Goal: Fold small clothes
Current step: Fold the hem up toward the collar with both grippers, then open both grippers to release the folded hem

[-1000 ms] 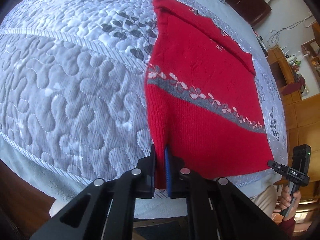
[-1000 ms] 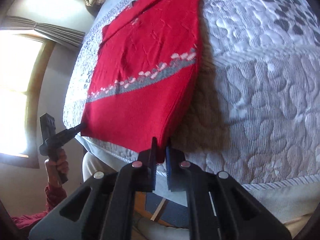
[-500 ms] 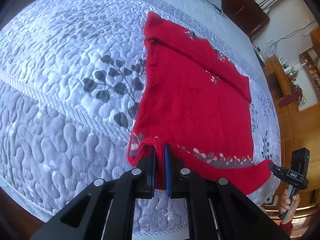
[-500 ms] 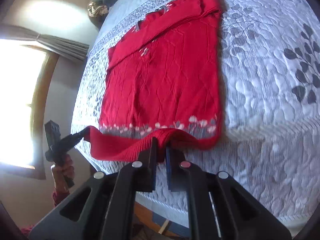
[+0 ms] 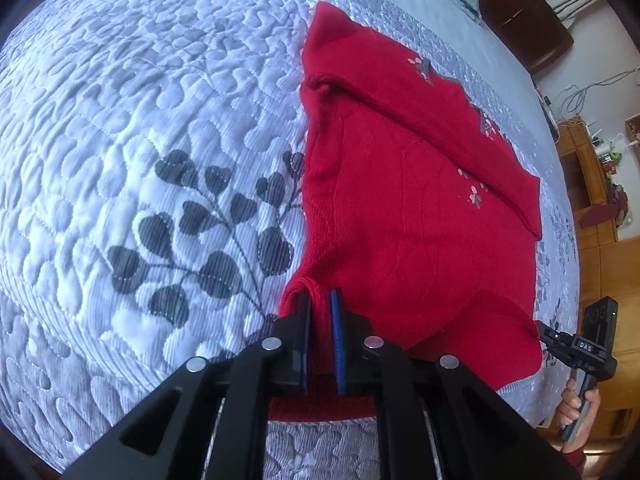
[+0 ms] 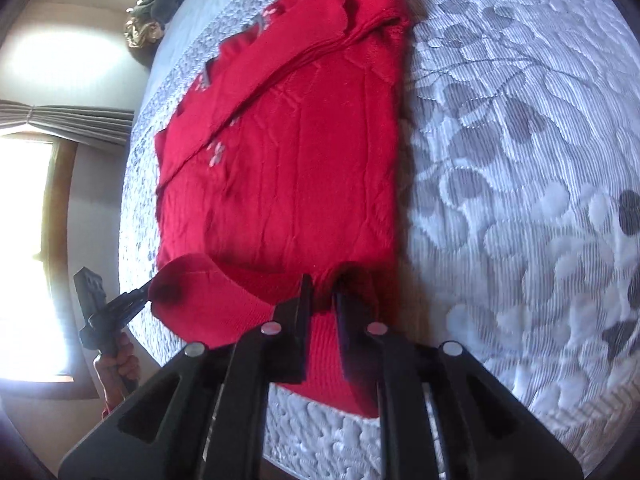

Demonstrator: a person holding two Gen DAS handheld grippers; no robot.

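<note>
1. While the red knitted sweater (image 5: 416, 216) is lying flat on the quilted grey bedspread (image 5: 132, 152), we are carrying its bottom hem up over the body towards the collar end.
2. We are holding one hem corner in the left gripper (image 5: 320, 312) and the other in the right gripper (image 6: 322, 292); both sets of jaws are beginning to ease apart, with red knit between them in each wrist view.
3. To do this well, we are judging that both corners should come down level with each other, so the folded edge runs straight across and the side edges line up.
4. We are also judging that the grippers should let go only once the fabric is resting on the layer below, then draw back low so as not to drag it.
5. Compared with a second ago, the grey flowered band across the body is now covered by the folded-over hem, and the jaws, then clamped tight at the bed's edge, are now loosening further up the bed.
</note>
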